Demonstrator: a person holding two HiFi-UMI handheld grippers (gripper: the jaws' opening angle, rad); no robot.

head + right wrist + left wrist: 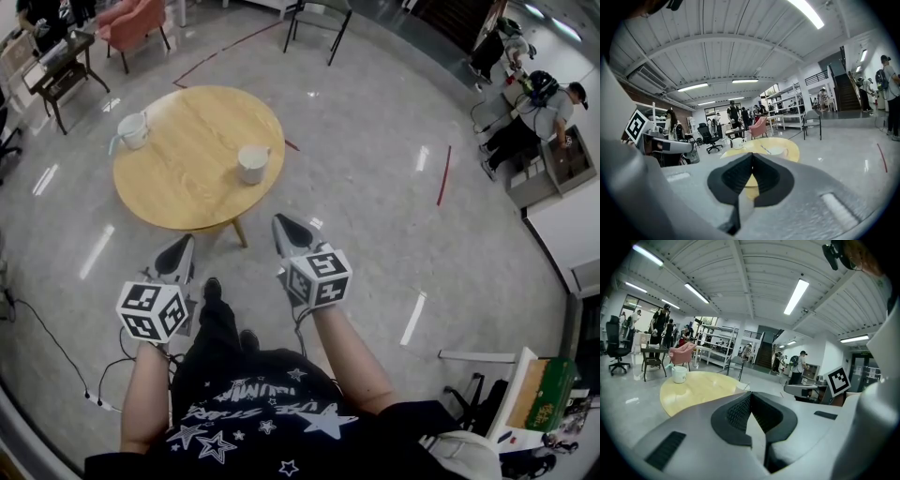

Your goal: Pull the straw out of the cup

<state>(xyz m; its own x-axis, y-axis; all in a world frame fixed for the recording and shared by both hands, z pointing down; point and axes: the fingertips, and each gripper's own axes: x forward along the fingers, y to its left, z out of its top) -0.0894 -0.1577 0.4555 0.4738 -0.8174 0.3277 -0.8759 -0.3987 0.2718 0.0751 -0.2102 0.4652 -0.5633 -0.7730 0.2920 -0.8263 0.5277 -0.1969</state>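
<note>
Head view: a round wooden table (192,159) is being faced, with both grippers being held short of its near edge, over the floor. The left gripper (185,245) and the right gripper (284,228) are being shown by their own views with jaws pressed together and nothing between them.

A white cup (134,129) is being carried at the table's far left edge. A pale green straw (114,143) is being held in it at a tilt, its lower end inside and its free end leaning out over the rim toward the left edge. A second white cup (251,164) is being carried at the near right edge. In the right gripper view a thin line (764,148) is being seen across its mouth, possibly another straw, too small to be called.

The green straw is being found ahead and left of both tools, well apart, with the left gripper judged the nearer. The jaws would have to be opened and brought onto the slanted free end.
</note>
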